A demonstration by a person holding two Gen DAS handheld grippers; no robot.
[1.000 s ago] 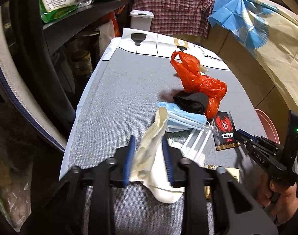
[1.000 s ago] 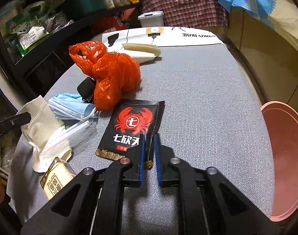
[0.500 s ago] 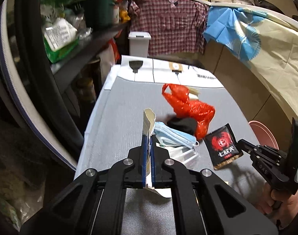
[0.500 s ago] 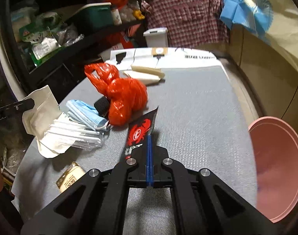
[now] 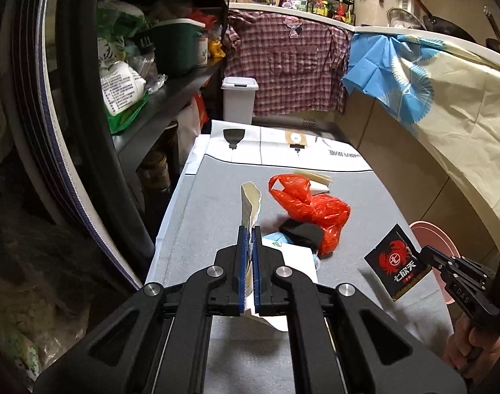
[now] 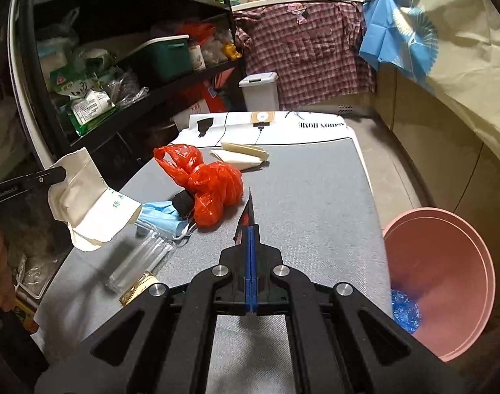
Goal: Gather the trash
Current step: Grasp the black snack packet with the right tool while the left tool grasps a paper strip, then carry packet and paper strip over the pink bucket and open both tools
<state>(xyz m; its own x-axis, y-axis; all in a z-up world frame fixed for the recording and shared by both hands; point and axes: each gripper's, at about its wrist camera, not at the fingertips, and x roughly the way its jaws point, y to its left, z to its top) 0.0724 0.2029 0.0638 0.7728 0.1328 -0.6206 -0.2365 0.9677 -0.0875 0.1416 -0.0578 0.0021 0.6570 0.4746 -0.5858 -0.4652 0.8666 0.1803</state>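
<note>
In the left wrist view the left gripper (image 5: 248, 246) has its jaws clamped on a cream paper bag (image 5: 249, 203), held clear of the grey table mat (image 5: 217, 210); at two o'clock from it lies the red plastic bag (image 5: 310, 211) with a black item (image 5: 300, 232) against it, and at four o'clock the right gripper (image 5: 428, 256) pinches a black crab-print sachet (image 5: 396, 264) in the air. In the right wrist view the right gripper (image 6: 251, 246) is closed on that sachet (image 6: 248, 213), seen edge-on. The pink basin (image 6: 443, 282) at four o'clock holds only a blue wad (image 6: 402, 308) — so collecting looks barely begun. Left on the mat: red bag, blue face masks (image 6: 164, 216), clear packet (image 6: 138, 262), folded cream paper (image 6: 243, 157) at twelve o'clock.
</note>
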